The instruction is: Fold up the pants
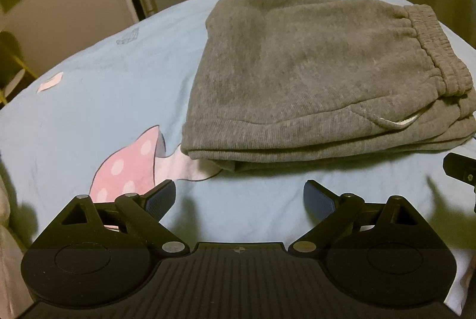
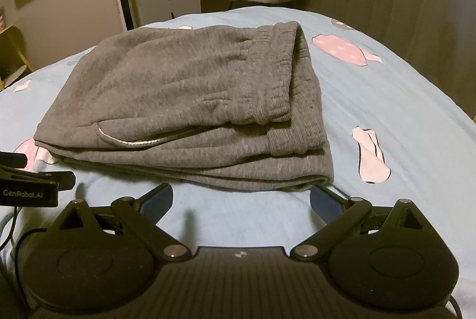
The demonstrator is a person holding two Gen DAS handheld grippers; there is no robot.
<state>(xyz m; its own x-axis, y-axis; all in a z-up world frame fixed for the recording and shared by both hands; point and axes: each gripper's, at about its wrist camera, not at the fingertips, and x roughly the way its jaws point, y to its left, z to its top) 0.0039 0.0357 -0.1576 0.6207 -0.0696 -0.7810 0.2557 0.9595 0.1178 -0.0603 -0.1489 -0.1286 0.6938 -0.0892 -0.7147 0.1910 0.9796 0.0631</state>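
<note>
**Left wrist and right wrist views agree: the pants lie folded, both grippers stand off**

Left wrist view shows the bed (image 1: 89, 98) first, wide and covered in a pale blue sheet with pink cartoon prints. On it rest the grey pants (image 1: 297, 75), already doubled into a thick, squarish bundle, with several layers stacked at the near edge. The elastic waistband (image 1: 431, 51) sits on top toward the right side of the bundle, and a white drawstring (image 1: 395, 122) peeks out of the near fold.

From where I stand the folding looks finished, or nearly so. Any next move, I'd guess, is only a tidy-up: pressing the layers flat or squaring the near corner, which would call for a low, gentle approach so the stack doesn't slide apart.

The left gripper (image 1: 239, 200) hangs just short of the bundle's near edge, its fingers (image 1: 162, 198) spread wide and holding nothing; only bare sheet lies between them. In the right wrist view the right gripper (image 2: 241, 201) is likewise spread and empty, just shy of the bundle, with its right-hand finger close under the bundle's near right corner (image 2: 322, 179). Whether it touches the cloth I cannot tell.
</note>
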